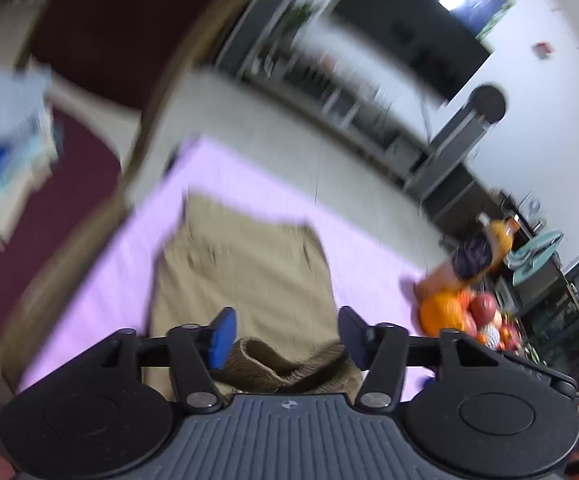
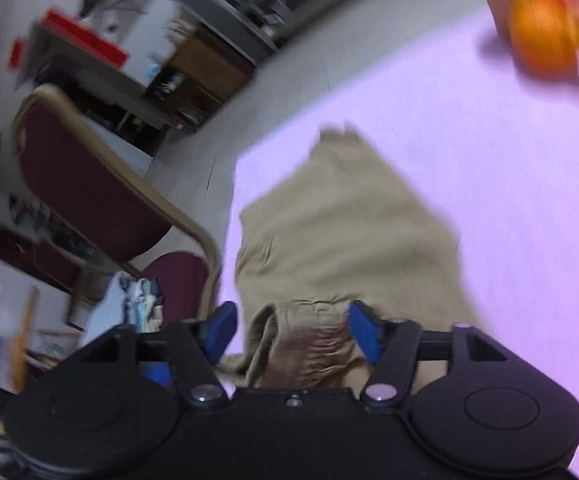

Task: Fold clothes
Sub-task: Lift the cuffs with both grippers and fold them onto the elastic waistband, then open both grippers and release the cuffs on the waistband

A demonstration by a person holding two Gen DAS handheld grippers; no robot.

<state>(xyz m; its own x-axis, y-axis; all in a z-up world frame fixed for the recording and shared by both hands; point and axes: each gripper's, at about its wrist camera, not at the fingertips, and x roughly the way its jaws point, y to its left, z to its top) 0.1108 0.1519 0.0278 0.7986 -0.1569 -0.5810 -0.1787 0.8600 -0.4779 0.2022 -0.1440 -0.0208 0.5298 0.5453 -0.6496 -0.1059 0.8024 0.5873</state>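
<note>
Khaki garment (image 1: 245, 264) lies folded flat on a counter (image 1: 369, 248) covered in lilac cloth. Left hand-held gripper (image 1: 287, 338) hangs above its near waistband edge, blue pads spread apart, gripping nothing. Right hand-held gripper (image 2: 293, 334) likewise stands spread over the gathered waistband, empty. Both views blurred. Maroon chair (image 2: 89, 184) stands beside the counter.

Khaki garment (image 1: 245, 264), plain. Lilac tabletop (image 1: 369, 256). Blue fingers (image 1: 222, 336) on black gripper. Maroon chair (image 2: 85, 184), tan frame. Orange fruit (image 1: 441, 312).
</note>
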